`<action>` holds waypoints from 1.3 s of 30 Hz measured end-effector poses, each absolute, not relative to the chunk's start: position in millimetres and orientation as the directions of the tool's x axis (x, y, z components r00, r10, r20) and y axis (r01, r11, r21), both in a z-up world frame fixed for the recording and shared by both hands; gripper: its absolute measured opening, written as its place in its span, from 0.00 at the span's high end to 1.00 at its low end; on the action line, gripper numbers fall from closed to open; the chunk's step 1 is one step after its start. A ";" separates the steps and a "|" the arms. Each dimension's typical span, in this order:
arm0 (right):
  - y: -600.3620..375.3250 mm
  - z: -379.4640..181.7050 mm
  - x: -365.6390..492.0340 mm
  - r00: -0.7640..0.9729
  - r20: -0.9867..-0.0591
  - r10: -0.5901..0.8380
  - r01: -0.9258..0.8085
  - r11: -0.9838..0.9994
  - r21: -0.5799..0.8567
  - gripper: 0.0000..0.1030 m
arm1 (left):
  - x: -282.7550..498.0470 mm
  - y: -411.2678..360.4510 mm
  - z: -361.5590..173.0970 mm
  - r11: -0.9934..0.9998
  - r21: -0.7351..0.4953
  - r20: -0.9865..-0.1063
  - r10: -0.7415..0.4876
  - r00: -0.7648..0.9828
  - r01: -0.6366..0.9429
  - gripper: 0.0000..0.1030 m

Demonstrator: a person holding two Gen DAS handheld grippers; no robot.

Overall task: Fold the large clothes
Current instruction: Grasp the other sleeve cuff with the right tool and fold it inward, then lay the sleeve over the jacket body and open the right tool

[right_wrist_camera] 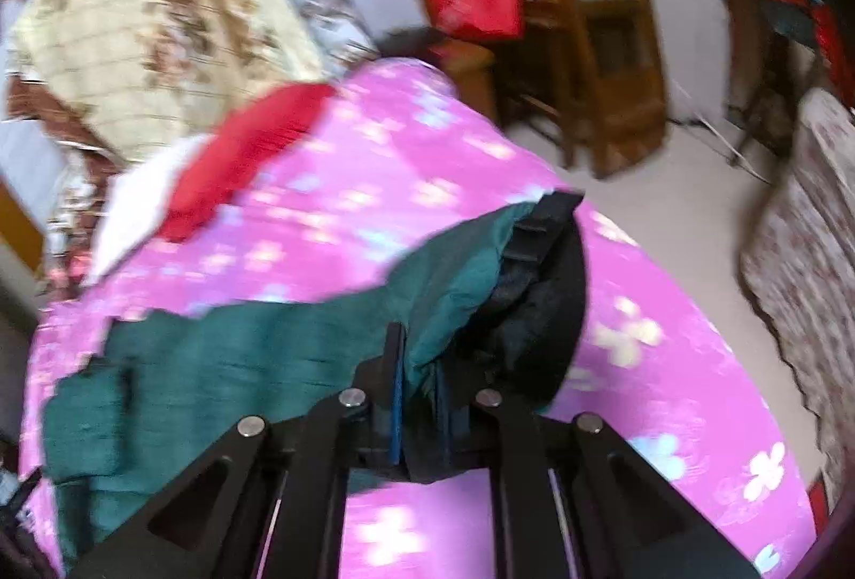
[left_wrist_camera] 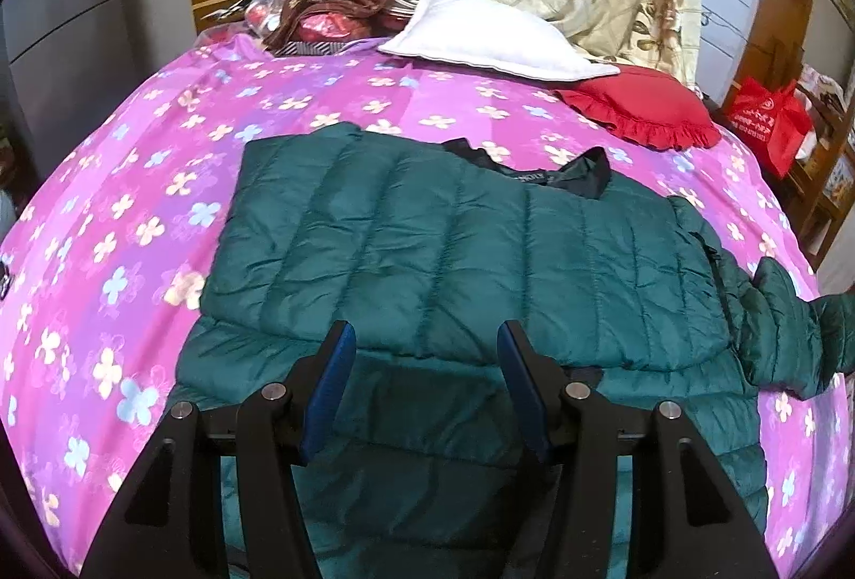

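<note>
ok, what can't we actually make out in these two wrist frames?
- Right wrist: motion blur smears everything; the part of the green jacket pinched by the right gripper is unidentifiable.
- Left wrist: left gripper covers the jacket's near hem; the collar label is too small to read.
- Left wrist: sleeve cut by the lens edge.

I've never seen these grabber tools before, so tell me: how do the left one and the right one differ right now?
The left gripper is open, its blue-padded fingers spread wide; the right gripper is shut on the green jacket.
The left one holds nothing and hovers over the jacket; the right one pinches its sleeve end, where black lining shows.
The left view is sharp; the right view is blurred.
Both are black, two-fingered, above the pink flowered bedspread.
</note>
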State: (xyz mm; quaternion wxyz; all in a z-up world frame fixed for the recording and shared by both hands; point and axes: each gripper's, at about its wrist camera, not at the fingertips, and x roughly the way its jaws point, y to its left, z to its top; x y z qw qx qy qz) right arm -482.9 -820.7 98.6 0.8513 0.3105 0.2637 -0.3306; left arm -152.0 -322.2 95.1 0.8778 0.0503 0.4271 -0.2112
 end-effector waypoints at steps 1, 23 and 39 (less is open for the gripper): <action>-814.3 107.4 -477.1 0.663 -0.639 -0.390 0.707 0.608 0.362 0.91 | -151.1 -318.8 95.6 0.907 -0.095 -0.770 -0.328 0.548 0.409 0.67; -547.9 149.5 -195.6 0.768 -0.636 0.074 0.171 0.934 0.315 0.92 | -96.8 -257.0 90.3 0.942 -0.158 -0.762 -0.307 0.570 0.296 0.67; -498.3 117.3 -147.2 0.713 -0.624 0.319 0.024 0.879 0.477 0.51 | -90.2 -262.8 91.2 0.870 -0.354 -0.709 -0.489 0.508 0.343 0.67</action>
